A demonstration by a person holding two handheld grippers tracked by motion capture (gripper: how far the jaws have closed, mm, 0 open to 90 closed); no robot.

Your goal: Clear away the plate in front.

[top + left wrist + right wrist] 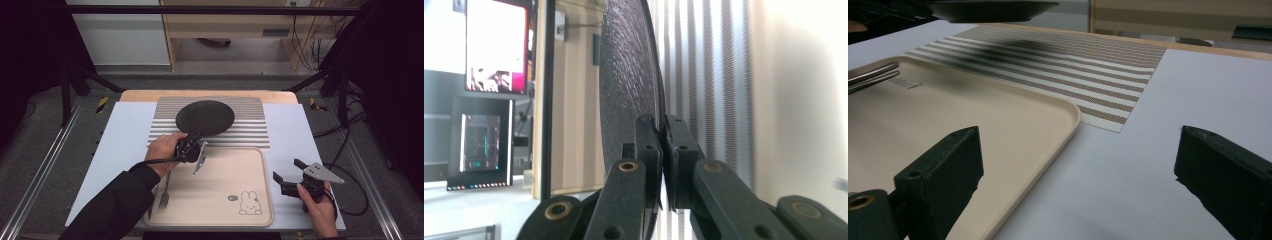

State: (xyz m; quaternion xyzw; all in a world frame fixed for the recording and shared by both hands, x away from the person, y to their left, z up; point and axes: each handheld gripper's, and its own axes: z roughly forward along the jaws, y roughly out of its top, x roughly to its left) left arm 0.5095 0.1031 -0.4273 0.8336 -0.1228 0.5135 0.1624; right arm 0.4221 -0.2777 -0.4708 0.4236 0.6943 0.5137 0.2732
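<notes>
- The black plate (205, 117) is over the striped placemat (250, 131) at the far middle of the table; in the right gripper view the black plate (993, 10) hangs clear above the mat with its shadow on the stripes below.
- The left gripper (192, 142) pinches the plate's near rim: in the left gripper view its two jaws are pressed together on the plate's (629, 90) edge, one jaw on each face.
- The left hand (162, 150) holds that gripper just past the far edge of the beige tray (225, 200), and a dark sleeve (115, 205) runs back to the bottom left.
- A fork (164, 195) lies in the tray along its left side, tines toward the person; a rabbit print (250, 204) sits in the tray's near right corner.
- The right gripper (289, 175) rests over the white table mat (295, 125) just right of the tray, well apart from the plate; its jaws are spread wide with nothing between them.
- In the right gripper view the tray's corner (1068, 112) lies between those jaws, with the placemat (1088, 65) beyond it.
</notes>
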